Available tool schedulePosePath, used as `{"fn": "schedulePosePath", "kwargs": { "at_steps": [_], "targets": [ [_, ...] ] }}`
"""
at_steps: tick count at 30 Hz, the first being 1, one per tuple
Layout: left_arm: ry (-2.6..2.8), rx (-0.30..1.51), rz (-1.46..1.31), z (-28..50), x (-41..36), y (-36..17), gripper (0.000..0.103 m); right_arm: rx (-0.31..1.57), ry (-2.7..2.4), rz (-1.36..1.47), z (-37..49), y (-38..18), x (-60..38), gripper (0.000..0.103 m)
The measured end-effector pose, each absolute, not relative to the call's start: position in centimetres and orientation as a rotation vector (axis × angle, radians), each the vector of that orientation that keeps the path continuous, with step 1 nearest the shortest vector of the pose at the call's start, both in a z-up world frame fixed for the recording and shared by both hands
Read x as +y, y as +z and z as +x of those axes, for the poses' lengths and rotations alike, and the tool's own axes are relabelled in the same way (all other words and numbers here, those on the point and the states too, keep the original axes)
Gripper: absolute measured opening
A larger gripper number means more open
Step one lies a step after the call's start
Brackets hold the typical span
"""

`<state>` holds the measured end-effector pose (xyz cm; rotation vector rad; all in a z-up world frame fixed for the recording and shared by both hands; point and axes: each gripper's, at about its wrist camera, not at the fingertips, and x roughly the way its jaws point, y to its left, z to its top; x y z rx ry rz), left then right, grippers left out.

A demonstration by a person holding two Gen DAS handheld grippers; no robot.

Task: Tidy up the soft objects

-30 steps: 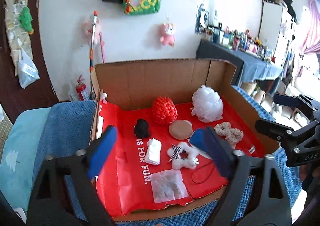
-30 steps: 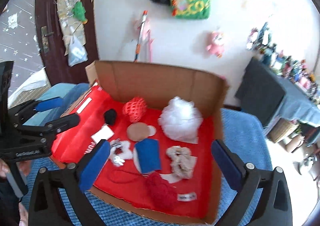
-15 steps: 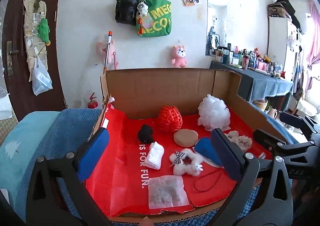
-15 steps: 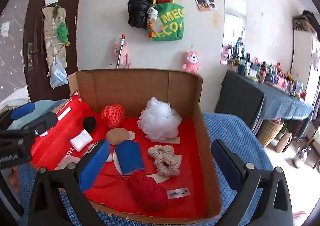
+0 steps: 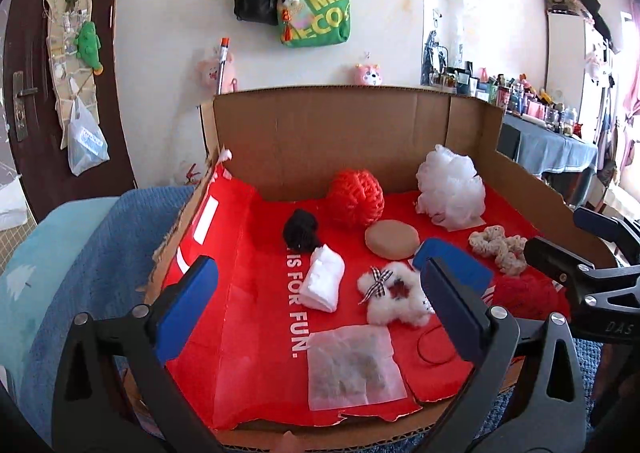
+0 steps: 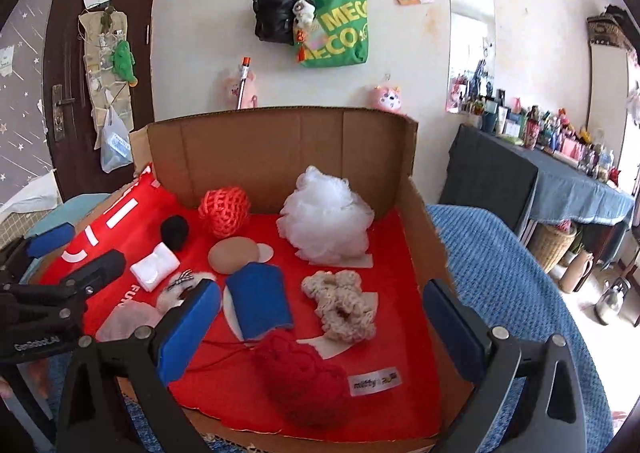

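Observation:
A cardboard box [image 5: 352,133] lined with red paper holds soft items: a white bath pouf [image 5: 450,187], an orange knitted ball [image 5: 356,199], a black pompom [image 5: 300,231], a tan round sponge [image 5: 392,239], a folded white cloth [image 5: 324,283], a white fluffy plush with a checked bow [image 5: 394,295], a blue pouch [image 6: 260,299], a beige scrunchie [image 6: 340,305], dark red yarn [image 6: 300,377] and a clear sachet [image 5: 354,367]. My left gripper [image 5: 320,317] is open and empty above the box's front. My right gripper [image 6: 320,329] is open and empty over the front right.
The box [image 6: 280,149] sits on a blue blanket [image 6: 500,273]. A wall with hanging bags [image 5: 316,5] stands behind it. A dark door [image 6: 72,73] is at the left. A cluttered table with a blue cloth [image 6: 560,181] is at the right.
Both grippers have tilted up and drawn nearer the box, so the view now takes in more wall. Both stay open and empty. The items in the box have not moved.

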<state>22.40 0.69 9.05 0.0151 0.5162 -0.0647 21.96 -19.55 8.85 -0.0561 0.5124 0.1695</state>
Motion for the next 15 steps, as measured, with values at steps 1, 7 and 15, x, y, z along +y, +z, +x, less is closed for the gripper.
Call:
{"fn": "schedulePosePath", "kwargs": {
  "at_steps": [1, 7, 15],
  "targets": [
    [-0.07, 0.528, 0.013, 22.52, 0.71, 8.88, 0.103, 0.518, 0.176, -0.05, 21.97, 8.74, -19.55, 0.103],
    [-0.069, 0.535, 0.03, 22.49, 0.39, 8.49, 0.103, 0.529, 0.164, -0.07, 22.02, 8.28, -19.29, 0.103],
    [-0.064, 0.544, 0.03, 22.51, 0.34, 8.3, 0.103, 0.555, 0.152, -0.064, 22.5, 7.81, -19.51, 0.103]
  ]
}}
